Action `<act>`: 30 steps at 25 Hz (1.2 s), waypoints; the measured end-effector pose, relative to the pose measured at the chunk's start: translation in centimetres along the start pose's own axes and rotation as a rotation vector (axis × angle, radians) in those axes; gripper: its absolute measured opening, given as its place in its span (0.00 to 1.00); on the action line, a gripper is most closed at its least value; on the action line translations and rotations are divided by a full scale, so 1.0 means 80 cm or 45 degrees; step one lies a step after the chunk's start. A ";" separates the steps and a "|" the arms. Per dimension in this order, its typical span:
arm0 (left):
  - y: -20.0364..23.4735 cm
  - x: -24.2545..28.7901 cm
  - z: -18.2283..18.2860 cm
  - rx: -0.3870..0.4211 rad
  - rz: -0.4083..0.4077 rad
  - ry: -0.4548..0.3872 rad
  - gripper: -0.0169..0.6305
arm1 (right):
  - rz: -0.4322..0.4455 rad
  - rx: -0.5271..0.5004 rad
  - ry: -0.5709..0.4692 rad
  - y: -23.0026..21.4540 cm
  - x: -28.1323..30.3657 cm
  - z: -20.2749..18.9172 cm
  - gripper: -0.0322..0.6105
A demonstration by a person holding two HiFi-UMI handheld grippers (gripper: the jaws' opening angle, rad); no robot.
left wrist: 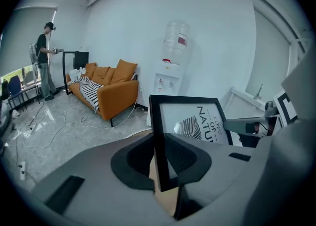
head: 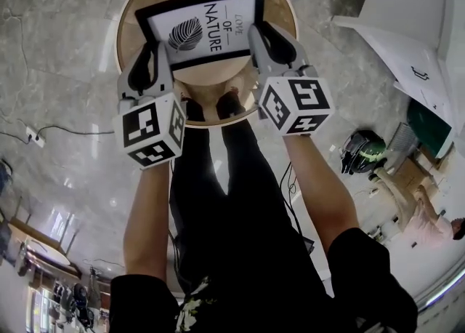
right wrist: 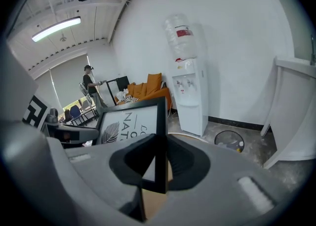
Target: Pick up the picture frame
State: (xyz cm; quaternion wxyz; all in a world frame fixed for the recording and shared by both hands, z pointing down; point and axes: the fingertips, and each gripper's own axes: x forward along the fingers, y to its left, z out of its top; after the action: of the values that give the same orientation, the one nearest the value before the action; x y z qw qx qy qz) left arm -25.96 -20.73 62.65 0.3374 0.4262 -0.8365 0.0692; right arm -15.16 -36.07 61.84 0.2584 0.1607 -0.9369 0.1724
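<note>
Left gripper (left wrist: 160, 160) first: its jaws are clamped on the black edge of the picture frame (left wrist: 195, 121), dark pads pressing on either face of the moulding near a lower corner. Over on the right gripper (right wrist: 160, 163), same story, with the jaws pinched tight on the opposite edge and the thin black rail standing upright between the pads. So it's a two-sided hold, one edge each.

From the head view, the frame hangs between the two grippers with its leaf print and "NATURE" lettering facing up towards the camera. It sits above the round wooden table (head: 280, 4) and, by my reading, is clear of the top. The person's legs stand just below it. Further out there's a water dispenser (right wrist: 190, 92) against the white wall, an orange sofa (left wrist: 111, 89), and a person (left wrist: 44, 59) standing at the far end of the room.

Now the danger. Both grips are on narrow rails close to the corners, so if one hand rises faster than the other, the frame could twist and swing in the pads. If the hands drift apart, an edge could slide free, and it would come down corner-first onto the table.
</note>
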 end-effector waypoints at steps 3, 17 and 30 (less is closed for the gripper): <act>-0.005 -0.020 0.021 0.015 0.001 -0.015 0.15 | -0.001 0.005 -0.019 0.008 -0.018 0.021 0.15; -0.018 -0.092 0.107 0.063 0.018 -0.119 0.14 | -0.007 0.009 -0.100 0.041 -0.077 0.107 0.15; -0.060 -0.140 0.196 0.124 0.027 -0.271 0.14 | 0.022 -0.007 -0.235 0.034 -0.128 0.196 0.15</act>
State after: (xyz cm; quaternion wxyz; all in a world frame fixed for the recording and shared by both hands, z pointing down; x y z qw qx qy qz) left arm -25.63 -22.61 42.89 0.2246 0.4381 -0.8678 0.0677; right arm -14.64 -37.84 43.01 0.1701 0.1672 -0.9585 0.1564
